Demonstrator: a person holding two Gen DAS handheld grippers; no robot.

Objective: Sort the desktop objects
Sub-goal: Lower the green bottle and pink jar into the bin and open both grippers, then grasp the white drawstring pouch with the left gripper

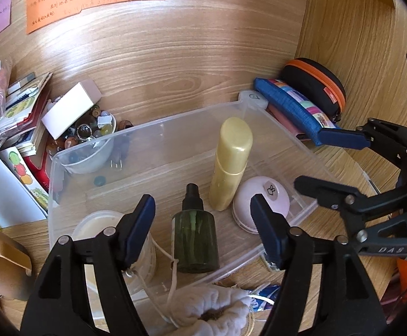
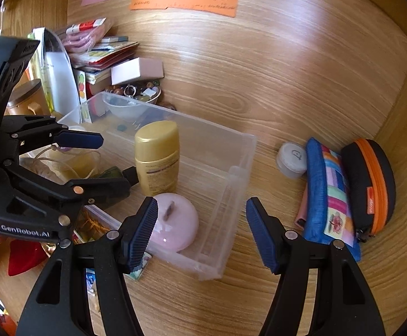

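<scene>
We saw a clear plastic bin on the wooden counter, holding a yellow bottle, a green spray bottle, a pink round case and a white jar. The left tool hung over the bin with its jaws apart, the spray bottle standing between them untouched. The right tool had its jaws apart too, empty, above the bin's near corner beside the pink case. A blue pouch and a black-and-orange case lay on the counter outside the bin, near a small white tub
</scene>
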